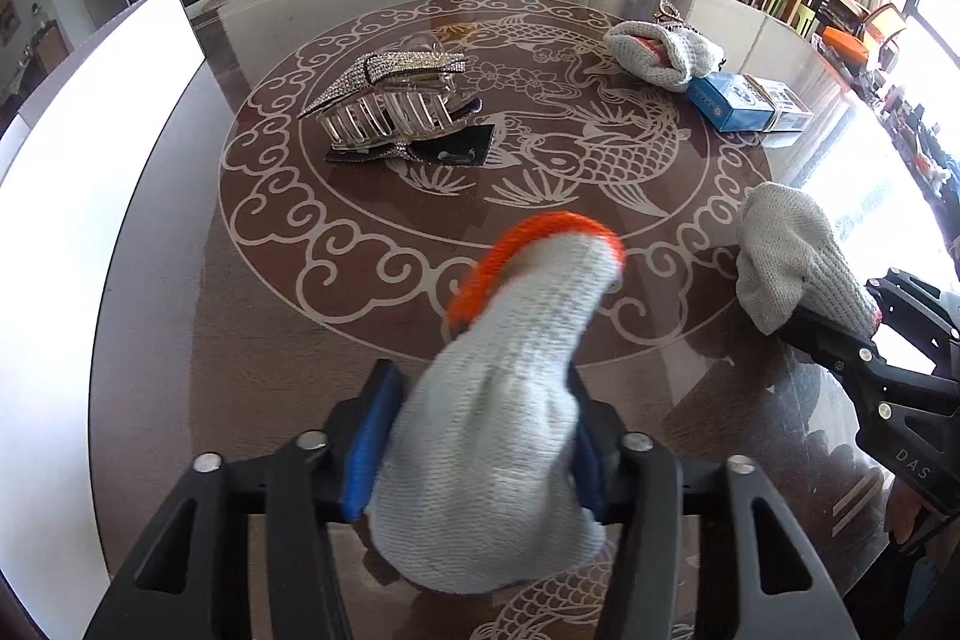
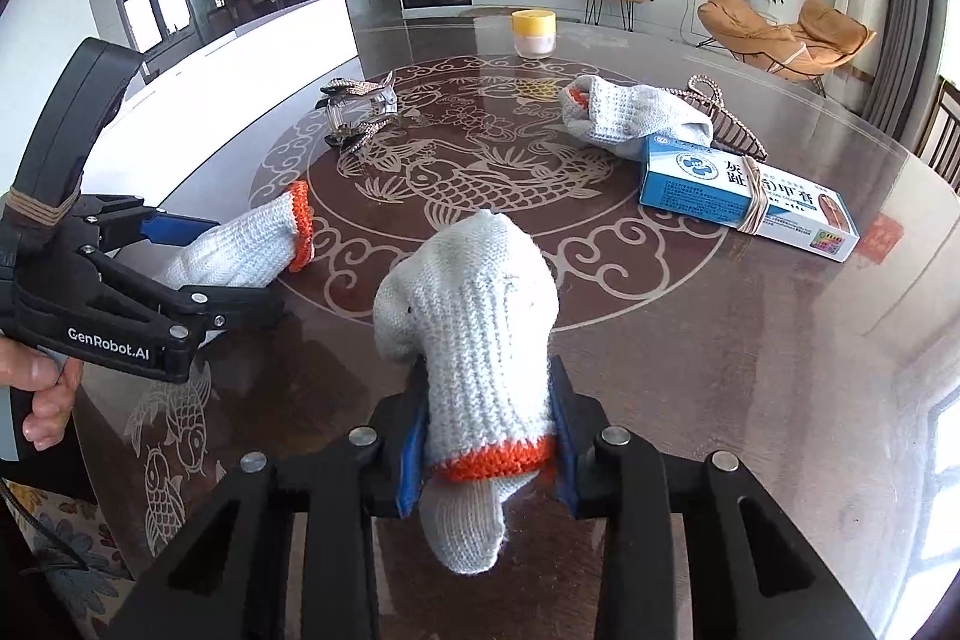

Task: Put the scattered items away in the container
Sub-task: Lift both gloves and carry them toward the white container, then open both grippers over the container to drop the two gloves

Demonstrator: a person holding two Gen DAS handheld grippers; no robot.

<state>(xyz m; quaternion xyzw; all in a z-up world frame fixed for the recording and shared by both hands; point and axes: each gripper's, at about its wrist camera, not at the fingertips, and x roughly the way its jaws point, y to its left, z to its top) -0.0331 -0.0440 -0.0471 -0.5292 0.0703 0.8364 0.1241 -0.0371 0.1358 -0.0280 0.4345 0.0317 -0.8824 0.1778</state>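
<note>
my left gripper (image 1: 480, 436) is clenched on 1 knit glove (image 1: 510, 370); my right gripper (image 2: 489, 439) grasps another orange-cuffed glove (image 2: 474, 340) above the round table's (image 2: 720, 340) near edge.

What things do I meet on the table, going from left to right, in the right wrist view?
Left claw holding a glove → rhinestone hair clip → glove in the right claw → yellow-lidded jar → loose glove → blue and white box.
</note>
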